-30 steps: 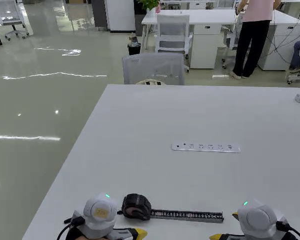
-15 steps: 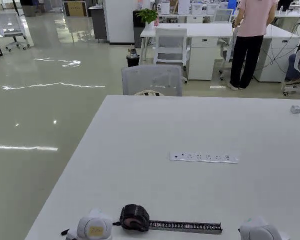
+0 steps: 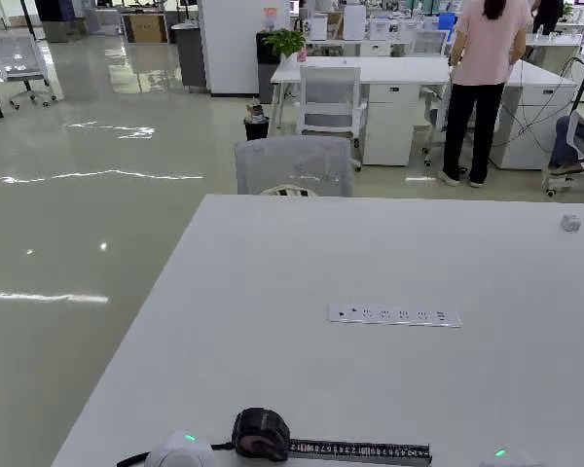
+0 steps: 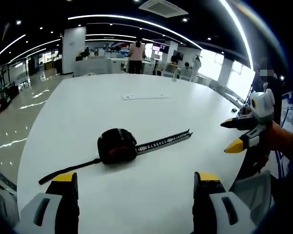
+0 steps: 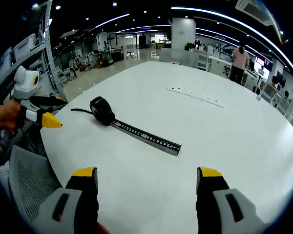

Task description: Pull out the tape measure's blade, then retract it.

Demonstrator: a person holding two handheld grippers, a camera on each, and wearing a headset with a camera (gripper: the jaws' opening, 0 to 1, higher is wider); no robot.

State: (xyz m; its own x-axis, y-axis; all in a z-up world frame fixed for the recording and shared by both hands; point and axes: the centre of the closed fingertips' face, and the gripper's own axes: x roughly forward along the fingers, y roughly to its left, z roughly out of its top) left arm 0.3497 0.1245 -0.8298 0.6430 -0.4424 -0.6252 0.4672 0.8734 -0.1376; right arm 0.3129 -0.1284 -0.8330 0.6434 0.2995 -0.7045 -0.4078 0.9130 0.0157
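Note:
A black tape measure (image 3: 261, 434) lies near the front edge of the white table (image 3: 273, 263). Its blade (image 3: 360, 451) is pulled out flat to the right, and a black strap trails off the other side of the case. In the left gripper view the case (image 4: 116, 145) and blade (image 4: 163, 142) lie ahead of my left gripper (image 4: 135, 178), which is open and holds nothing. My right gripper (image 4: 228, 137) hangs open at the right. In the right gripper view my right gripper (image 5: 146, 171) stands open short of the blade (image 5: 146, 137) and the case (image 5: 102, 110). The left gripper (image 5: 58, 113) is open at the left.
A white power strip (image 3: 394, 316) lies flat in the middle of the table. A grey chair (image 3: 294, 167) stands at the far edge, and a small grey object (image 3: 570, 223) sits at the far right. A person (image 3: 482, 58) stands at a desk beyond.
The head camera has tilted up, so the grippers have slid down to the picture's bottom edge. The tape measure lies as before, with its blade out the same length.

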